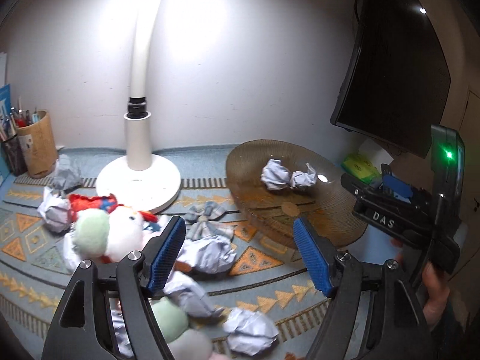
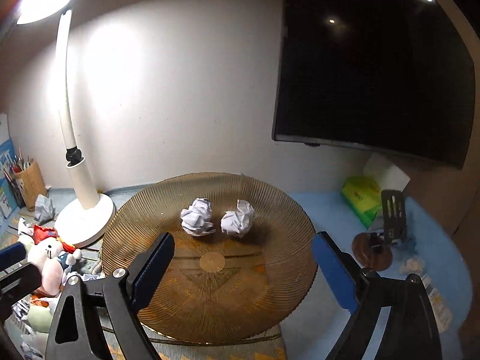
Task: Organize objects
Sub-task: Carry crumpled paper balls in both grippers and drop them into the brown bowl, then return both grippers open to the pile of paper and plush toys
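My right gripper (image 2: 244, 240) hangs open over an amber ribbed glass plate (image 2: 210, 306), with nothing between its blue pads. Two crumpled paper balls (image 2: 196, 217) (image 2: 238, 219) lie side by side on the far half of the plate. My left gripper (image 1: 240, 231) is open above the patterned mat, left of the plate (image 1: 264, 210). A crumpled paper ball (image 1: 210, 255) lies on the mat between its fingers, near the left pad and untouched. More paper balls (image 1: 250, 334) (image 1: 52, 210) are scattered on the mat. The right gripper (image 1: 390, 192) shows at the right edge, held by a hand.
Plush toys (image 1: 120, 234) lie piled left of my left gripper. A white lamp base (image 1: 138, 180) stands behind them, with a pen holder (image 1: 36, 144) at far left. A dark monitor (image 2: 375, 60) hangs at the right, over a green tissue pack (image 2: 360, 201), a black stand (image 2: 393, 216) and a brown disc (image 2: 372, 255).
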`<action>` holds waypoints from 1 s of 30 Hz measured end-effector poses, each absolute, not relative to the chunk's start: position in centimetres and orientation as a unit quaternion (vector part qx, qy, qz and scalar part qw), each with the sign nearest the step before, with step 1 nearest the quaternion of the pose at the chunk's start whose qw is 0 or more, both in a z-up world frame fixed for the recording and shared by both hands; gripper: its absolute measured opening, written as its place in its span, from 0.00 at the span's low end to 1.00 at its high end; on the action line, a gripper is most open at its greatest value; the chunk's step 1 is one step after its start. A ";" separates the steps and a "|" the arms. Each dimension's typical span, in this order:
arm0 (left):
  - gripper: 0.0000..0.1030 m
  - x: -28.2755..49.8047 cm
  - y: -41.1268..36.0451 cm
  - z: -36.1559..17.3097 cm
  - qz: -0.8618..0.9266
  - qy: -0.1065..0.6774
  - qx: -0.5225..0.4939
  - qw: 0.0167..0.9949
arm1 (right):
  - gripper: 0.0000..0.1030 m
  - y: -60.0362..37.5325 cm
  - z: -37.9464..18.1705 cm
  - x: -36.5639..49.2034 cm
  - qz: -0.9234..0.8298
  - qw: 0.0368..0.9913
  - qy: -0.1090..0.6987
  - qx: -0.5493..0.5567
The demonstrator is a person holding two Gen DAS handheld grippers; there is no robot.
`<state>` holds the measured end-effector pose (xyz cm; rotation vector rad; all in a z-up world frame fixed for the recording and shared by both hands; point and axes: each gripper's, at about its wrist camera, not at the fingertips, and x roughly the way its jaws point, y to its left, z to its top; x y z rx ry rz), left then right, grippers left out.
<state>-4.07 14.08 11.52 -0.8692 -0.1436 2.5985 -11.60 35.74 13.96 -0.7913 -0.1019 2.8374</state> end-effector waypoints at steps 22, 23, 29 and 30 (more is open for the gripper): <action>0.71 -4.0 -1.2 2.7 0.918 -0.187 -0.343 0.064 | 0.90 32.1 10.9 -19.0 0.949 0.139 -0.125 -0.255; 0.71 -3.8 -1.3 2.9 0.921 -0.191 -0.334 0.063 | 0.90 32.3 10.7 -19.4 0.948 0.135 -0.123 -0.261; 0.71 -3.7 -1.6 2.7 0.919 -0.200 -0.333 0.064 | 0.90 34.5 9.3 -20.3 0.927 0.159 -0.091 -0.328; 0.71 -3.7 -1.7 2.7 0.919 -0.201 -0.332 0.064 | 0.90 35.1 9.5 -19.8 0.926 0.166 -0.079 -0.329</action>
